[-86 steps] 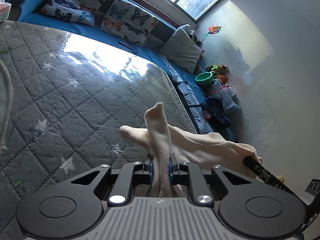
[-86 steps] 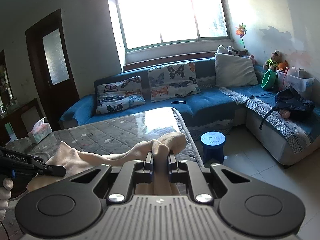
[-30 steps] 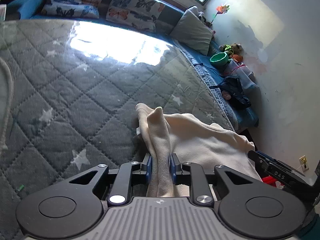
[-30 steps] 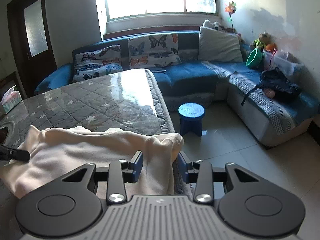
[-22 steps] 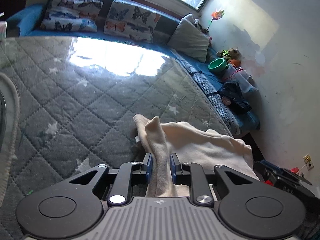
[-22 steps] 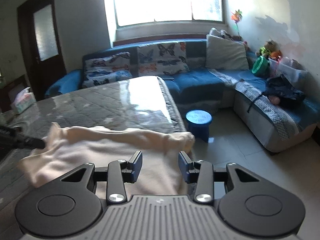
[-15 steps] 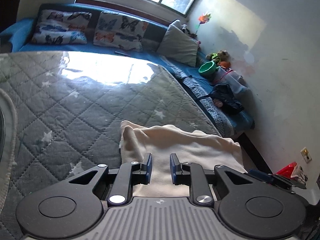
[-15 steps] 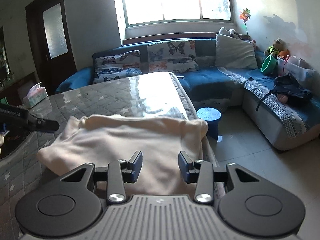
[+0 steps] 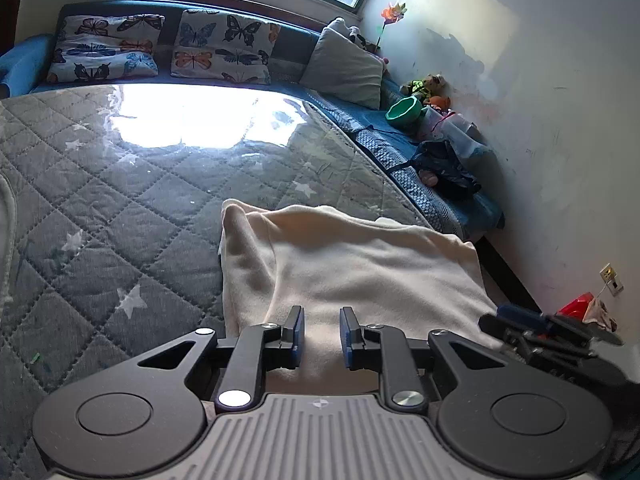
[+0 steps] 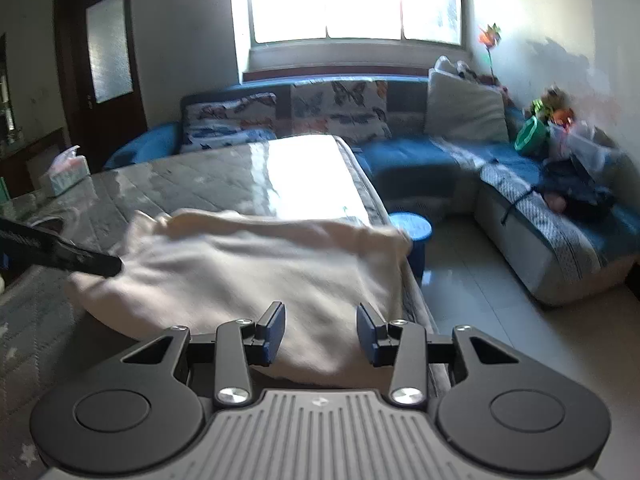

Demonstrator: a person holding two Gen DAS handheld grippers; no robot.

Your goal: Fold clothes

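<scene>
A cream garment (image 9: 360, 264) lies folded flat at the near right corner of the table (image 9: 120, 208), which is covered with a grey quilted cloth dotted with white stars. The garment's right edge runs along the table's edge, and in the right wrist view its far corner (image 10: 384, 236) droops slightly over that edge above a blue stool (image 10: 412, 230) on the tiled floor. The left gripper (image 9: 321, 334) hangs over the near part of the garment with its jaws a narrow gap apart; cloth shows beneath and between them, but nothing is pinched. The right gripper (image 10: 321, 330) sits over the garment's near right side with its jaws set wider and likewise closed on nothing. From that side the left gripper appears as a dark bar (image 10: 60, 252) whose tip reaches the garment's left edge; I cannot tell whether it touches. Sunlight glares off the far half of the table. Beyond it stands a blue sofa (image 9: 360, 120) with butterfly-print cushions (image 9: 224, 52), and a tissue box (image 10: 64, 172) rests at the table's far left.
</scene>
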